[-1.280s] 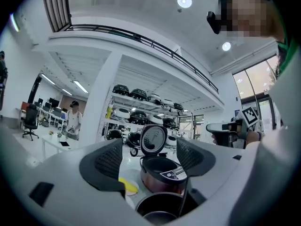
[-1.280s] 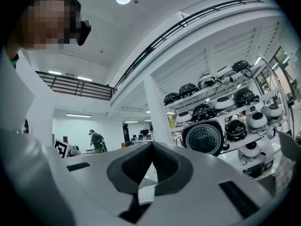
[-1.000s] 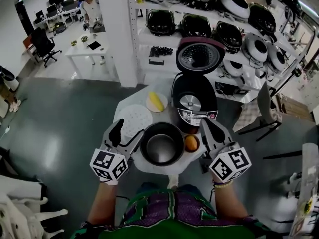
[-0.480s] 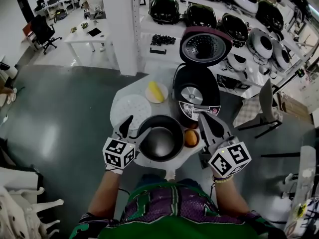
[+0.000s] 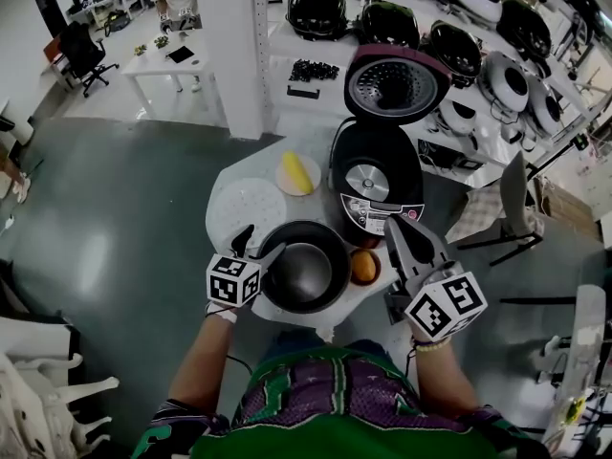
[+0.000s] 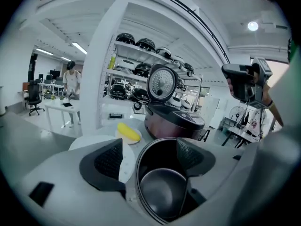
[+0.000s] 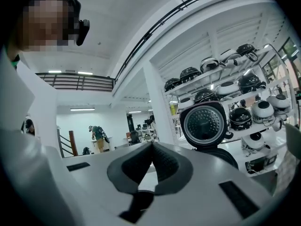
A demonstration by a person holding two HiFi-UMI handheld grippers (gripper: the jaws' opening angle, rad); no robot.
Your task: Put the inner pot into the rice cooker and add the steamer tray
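The dark inner pot [image 5: 306, 266] stands on the round white table [image 5: 330, 325], in front of the rice cooker [image 5: 375, 187], whose lid [image 5: 394, 84] is up. A white perforated steamer tray [image 5: 247, 208] lies to the pot's left. My left gripper [image 5: 260, 244] is open at the pot's left rim. In the left gripper view, the left gripper [image 6: 150, 149] has one jaw outside the pot [image 6: 162, 192] and the other over its inside, with the rim between them. My right gripper [image 5: 394, 232] hovers right of the pot. Its jaws [image 7: 151, 147] are shut on nothing.
A plate with a corn cob [image 5: 298, 173] sits behind the steamer tray. An orange [image 5: 364, 268] lies between the pot and the cooker's front. Shelves of rice cookers [image 5: 459, 55] stand behind the table. A chair [image 5: 507, 213] is to the right.
My left gripper has come down and in toward the pot, and its jaws now straddle the left rim. The right gripper has shifted only slightly.
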